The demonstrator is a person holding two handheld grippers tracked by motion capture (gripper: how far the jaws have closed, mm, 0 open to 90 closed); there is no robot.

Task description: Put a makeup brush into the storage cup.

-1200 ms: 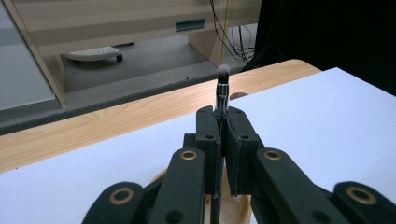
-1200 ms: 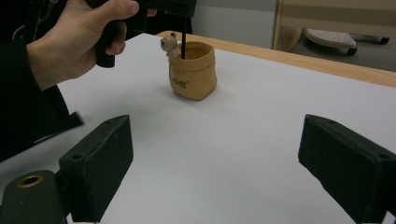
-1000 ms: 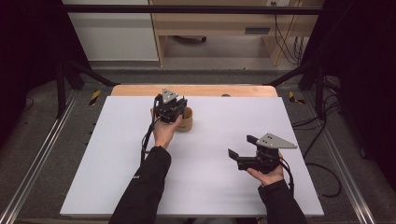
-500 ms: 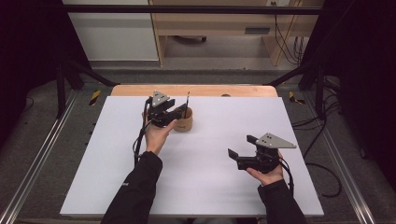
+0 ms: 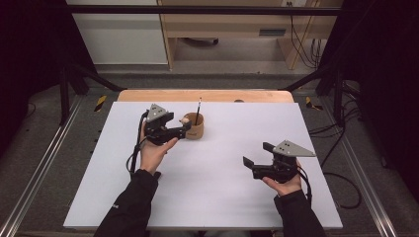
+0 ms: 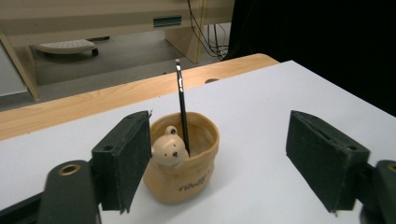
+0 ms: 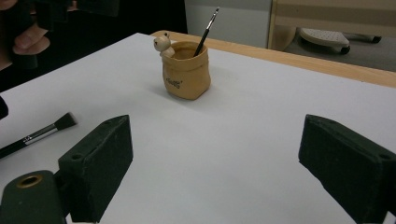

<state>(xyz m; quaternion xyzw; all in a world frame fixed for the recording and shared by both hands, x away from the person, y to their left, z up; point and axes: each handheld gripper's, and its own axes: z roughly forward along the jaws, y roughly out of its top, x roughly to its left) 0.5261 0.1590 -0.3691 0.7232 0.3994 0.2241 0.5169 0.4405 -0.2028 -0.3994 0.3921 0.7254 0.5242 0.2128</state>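
Since the earlier frames, the left gripper [image 5: 184, 129] had drawn back from the pot [image 5: 193, 126] toward the person's left, and its jaws had just been opening, leaving the thin black brush [image 5: 198, 111] standing in the pot rather than between them.

From the high view, a large white table [image 5: 207, 197] filled the middle, with a strip of bare wood along its far edge. Both dark-sleeved forearms came in from the bottom. The left gripper sat just beside the pot on the far left part of the table, its jaws wide and empty, pointing at the pot. The right gripper [image 5: 249, 163] rested well apart from it, near the right front, jaws also spread wide with nothing between them.

The left gripper view gave detail that the high view could not: the pot [image 6: 180, 163] was a tan, sack-shaped ceramic holder with a small bear figure [image 6: 169, 150] peeking over its rim and dark lettering on its front (too small to read). The brush [image 6: 182, 106] stood nearly upright inside it, behind the bear. The pot stood ahead of the open jaws, nearer the jaw on the view's left; whether it touched that jaw could not be told.

The right gripper view showed the pot [image 7: 186, 70] farther off, with the brush [image 7: 207, 30] leaning. It also showed a second brush [image 7: 39, 133], with a flat dark head and silver ferrule, lying on the table at the picture's left edge.
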